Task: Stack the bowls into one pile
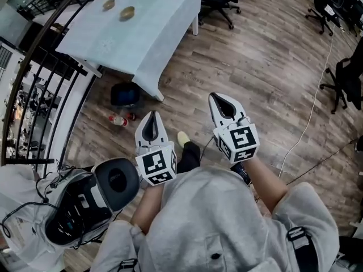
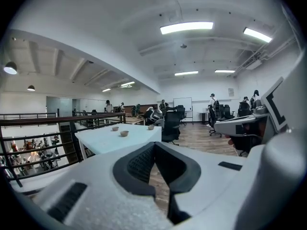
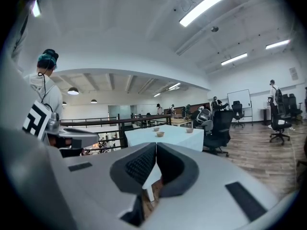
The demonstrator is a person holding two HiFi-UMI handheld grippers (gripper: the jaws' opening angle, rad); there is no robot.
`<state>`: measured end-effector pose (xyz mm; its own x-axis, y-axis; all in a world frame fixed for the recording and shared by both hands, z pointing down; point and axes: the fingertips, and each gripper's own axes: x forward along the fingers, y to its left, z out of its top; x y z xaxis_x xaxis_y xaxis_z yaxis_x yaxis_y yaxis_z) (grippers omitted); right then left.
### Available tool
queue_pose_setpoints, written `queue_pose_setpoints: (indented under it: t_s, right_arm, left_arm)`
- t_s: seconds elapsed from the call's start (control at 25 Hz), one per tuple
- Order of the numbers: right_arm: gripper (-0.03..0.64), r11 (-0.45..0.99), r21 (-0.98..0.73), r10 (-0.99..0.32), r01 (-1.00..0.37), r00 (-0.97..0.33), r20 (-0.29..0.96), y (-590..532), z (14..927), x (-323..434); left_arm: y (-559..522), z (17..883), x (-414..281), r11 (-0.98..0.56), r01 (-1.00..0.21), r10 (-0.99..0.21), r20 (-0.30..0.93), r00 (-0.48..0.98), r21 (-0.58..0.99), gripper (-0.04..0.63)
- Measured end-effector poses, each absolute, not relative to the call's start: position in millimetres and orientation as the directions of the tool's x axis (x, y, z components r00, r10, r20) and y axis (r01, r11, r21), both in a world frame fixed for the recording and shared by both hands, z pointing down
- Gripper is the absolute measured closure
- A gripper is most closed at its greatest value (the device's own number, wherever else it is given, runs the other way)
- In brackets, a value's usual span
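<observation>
Wood-plank office floor [image 1: 255, 67], pale-clothed rectangular table [image 1: 147, 38] at upper left bearing three small tan bowls [image 1: 126, 13] (apart, unstacked); left gripper [image 1: 151, 119] and right gripper [image 1: 219, 102], lower centre, both closed and empty.

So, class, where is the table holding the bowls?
Head view, upper left: the white table stands beside the black railing, with three bowls spread apart on it.

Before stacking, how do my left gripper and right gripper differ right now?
The right gripper reaches farther ahead than the left gripper. In their own views, the table sits left of the left gripper's fingers but straight beyond the right gripper's. Both are shut, empty.
</observation>
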<state>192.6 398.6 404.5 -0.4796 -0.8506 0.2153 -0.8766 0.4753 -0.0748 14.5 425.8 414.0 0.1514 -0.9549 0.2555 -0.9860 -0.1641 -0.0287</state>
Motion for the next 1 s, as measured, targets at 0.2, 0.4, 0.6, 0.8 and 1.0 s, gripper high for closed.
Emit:
queue_pose_setpoints:
  t_s: [0.2,0.4,0.6,0.8,1.0]
  right_arm:
    - [0.589,0.482,-0.08,-0.844,-0.872,-0.487,0.223,367,410,177]
    - [0.589,0.482,-0.096,-0.838,-0.871,-0.49,0.24,334,418,161]
    - [0.589,0.478,-0.094,-0.837,-0.873,-0.485,0.253,300,425,144]
    - [0.589,0.469,-0.094,-0.839,-0.878,-0.476,0.265,265,429,126]
    - [0.589,0.471,-0.073,-0.84,-0.879,-0.472,0.267,236,428,106]
  left_arm:
    - [395,419,4,-0.161,-0.986,-0.949,0.279,0.146,-0.034,0.577]
    - [361,424,-12,-0.167,-0.985,-0.94,0.309,0.146,-0.043,0.577]
    - [325,431,-29,-0.172,-0.984,-0.932,0.331,0.148,-0.045,0.577]
    - [292,435,-47,-0.174,-0.984,-0.929,0.337,0.153,-0.032,0.577]
    - [265,440,-66,-0.168,-0.986,-0.929,0.336,0.155,-0.009,0.577]
